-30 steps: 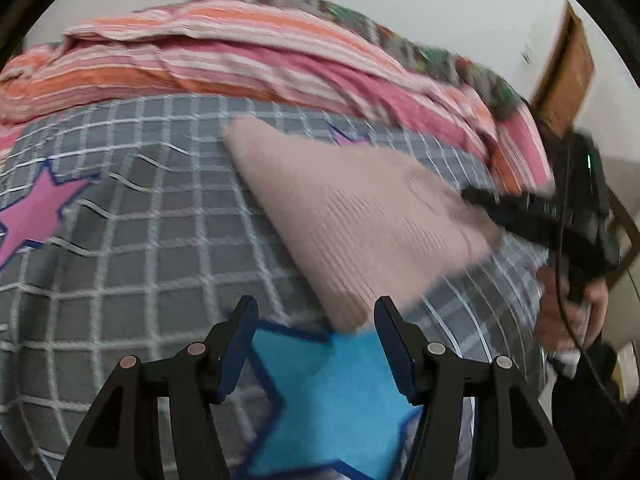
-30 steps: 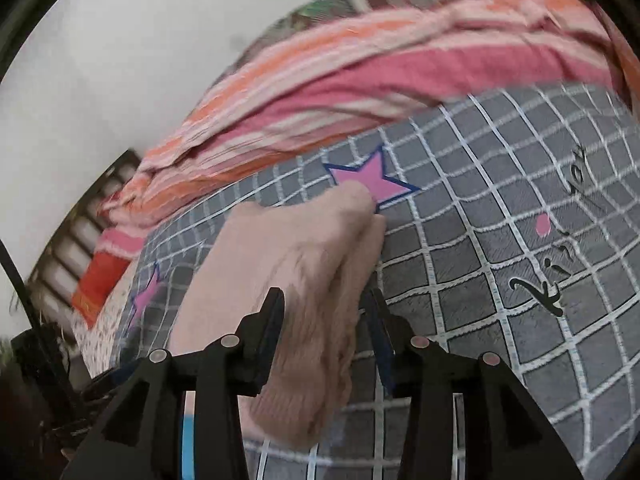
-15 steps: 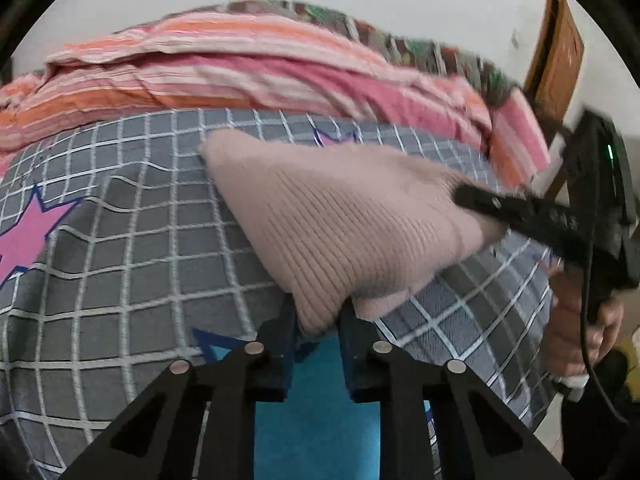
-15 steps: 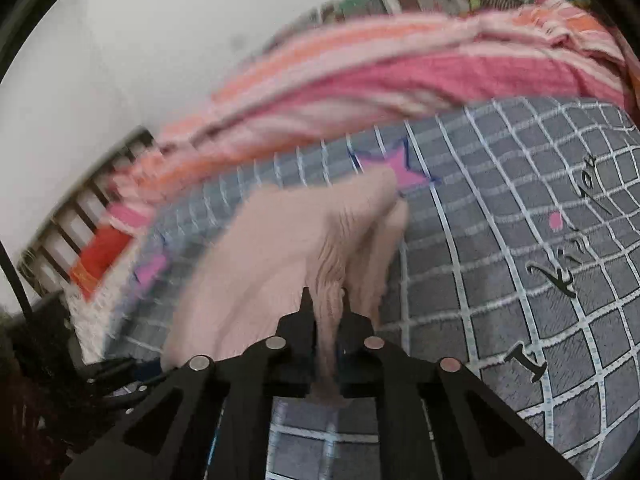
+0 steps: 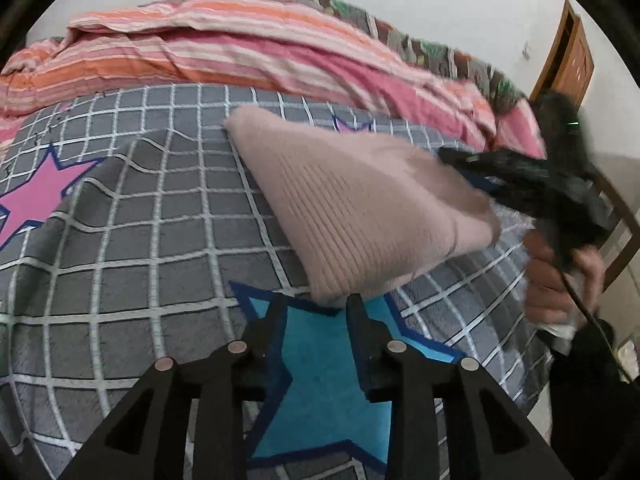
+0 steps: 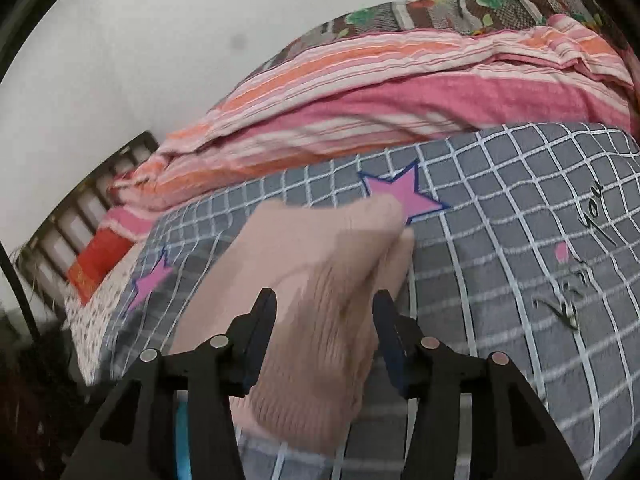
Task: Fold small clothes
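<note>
A folded beige knit garment [image 5: 360, 208] lies on the grey checked blanket [image 5: 140, 220]. My left gripper [image 5: 318, 310] is open, its fingertips just short of the garment's near corner, over a blue star. In the left wrist view the right gripper [image 5: 472, 164] sits at the garment's right edge, held by a hand. In the right wrist view the garment [image 6: 312, 280] lies between and below the open fingers of my right gripper [image 6: 324, 304], its near end bulging between them.
A pink and orange striped quilt [image 5: 240, 52] is bunched along the far side of the bed. A wooden door [image 5: 568, 60] stands at the right. A slatted headboard [image 6: 80, 208] and a red item [image 6: 96, 264] are at the left in the right wrist view.
Both grippers were shut on the garment's edges half a second ago and have now opened. The garment has dropped back onto the blanket.
</note>
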`<move>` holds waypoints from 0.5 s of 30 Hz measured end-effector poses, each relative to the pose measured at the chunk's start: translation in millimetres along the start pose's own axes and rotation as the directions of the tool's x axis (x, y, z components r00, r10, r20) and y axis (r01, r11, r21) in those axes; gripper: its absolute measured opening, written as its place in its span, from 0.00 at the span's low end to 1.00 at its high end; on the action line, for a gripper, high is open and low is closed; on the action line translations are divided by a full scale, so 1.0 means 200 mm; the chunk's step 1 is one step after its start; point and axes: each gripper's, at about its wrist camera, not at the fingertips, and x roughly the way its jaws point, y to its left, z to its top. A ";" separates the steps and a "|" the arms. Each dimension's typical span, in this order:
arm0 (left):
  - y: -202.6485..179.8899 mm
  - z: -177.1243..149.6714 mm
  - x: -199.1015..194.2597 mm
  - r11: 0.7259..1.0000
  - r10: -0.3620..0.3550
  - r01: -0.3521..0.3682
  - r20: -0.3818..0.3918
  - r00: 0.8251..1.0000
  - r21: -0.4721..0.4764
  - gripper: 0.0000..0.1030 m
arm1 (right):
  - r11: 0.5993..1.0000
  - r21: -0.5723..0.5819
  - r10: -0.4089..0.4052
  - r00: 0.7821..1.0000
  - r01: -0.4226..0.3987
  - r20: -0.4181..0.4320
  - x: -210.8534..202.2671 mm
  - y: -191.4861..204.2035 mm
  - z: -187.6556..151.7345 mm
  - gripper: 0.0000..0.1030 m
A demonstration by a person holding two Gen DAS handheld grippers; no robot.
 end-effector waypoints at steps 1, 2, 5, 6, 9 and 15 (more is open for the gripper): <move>0.01 0.01 -0.02 1.000 -0.004 0.005 0.015 1.000 -0.006 0.35 | 1.000 0.021 -0.005 1.000 0.005 -0.012 0.04 -0.02 0.03 0.48; 0.01 0.01 -0.04 1.000 -0.006 0.006 0.025 1.000 -0.009 0.37 | 0.999 0.047 -0.007 1.000 0.009 -0.029 0.08 -0.04 0.05 0.48; 0.03 0.07 -0.06 1.000 0.001 -0.001 0.049 0.999 -0.013 0.38 | 0.993 0.113 -0.014 0.989 0.031 -0.146 0.27 -0.10 0.09 0.26; 0.03 0.09 -0.06 1.000 0.007 -0.006 0.052 0.999 -0.016 0.38 | 0.994 0.107 0.010 0.991 0.004 -0.137 0.28 -0.10 0.10 0.23; 0.03 0.17 -0.03 0.999 0.013 -0.011 0.065 0.998 -0.031 0.38 | 0.998 0.013 0.069 0.998 -0.069 -0.002 0.16 -0.07 0.11 0.15; 0.00 0.33 0.13 0.998 0.024 -0.022 0.028 0.999 -0.064 0.38 | 0.994 -0.007 -0.113 0.991 0.112 -0.070 0.28 -0.12 0.02 0.16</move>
